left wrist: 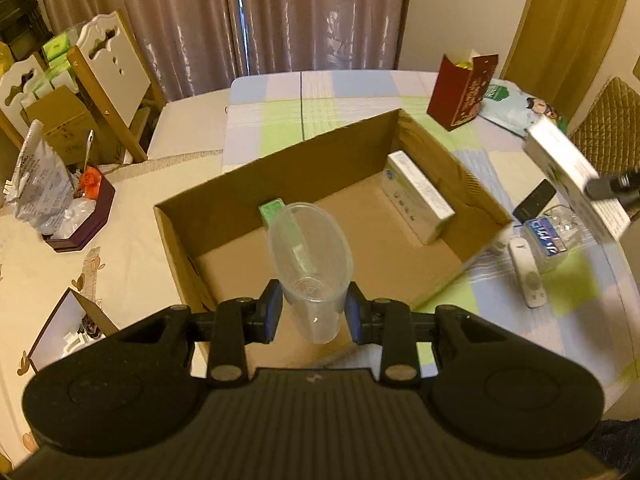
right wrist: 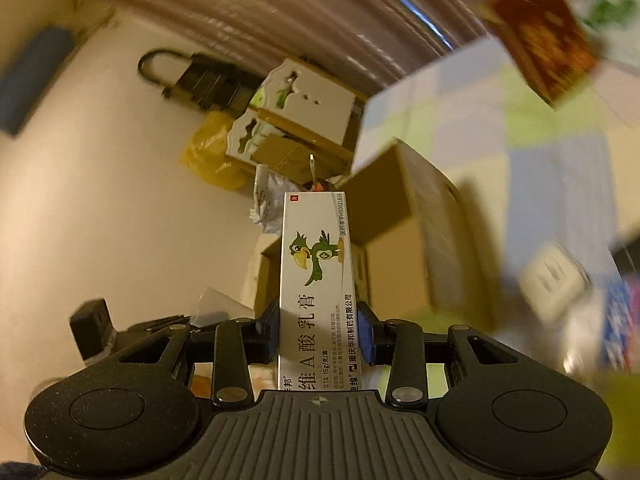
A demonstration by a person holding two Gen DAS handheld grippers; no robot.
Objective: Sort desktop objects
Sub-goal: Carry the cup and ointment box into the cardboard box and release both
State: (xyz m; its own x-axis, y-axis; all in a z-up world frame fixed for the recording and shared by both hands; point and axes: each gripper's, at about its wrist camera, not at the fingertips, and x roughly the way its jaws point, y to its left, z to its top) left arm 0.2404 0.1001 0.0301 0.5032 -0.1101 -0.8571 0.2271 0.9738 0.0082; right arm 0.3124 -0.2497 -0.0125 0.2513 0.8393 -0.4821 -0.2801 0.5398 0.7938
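Observation:
My left gripper is shut on a clear plastic cup, held tilted above the near side of an open cardboard box. Inside the box lie a white carton against the right wall and a small green box at the back. My right gripper is shut on a long white ointment carton printed with a green bird. The same carton shows in the left wrist view at the right, blurred, above the table. The cardboard box is also in the tilted right wrist view.
A dark red paper carton stands behind the box on the checked tablecloth. A white remote, a blue-labelled clear case and a black device lie to the right. A purple box of clutter sits on the left, chairs beyond.

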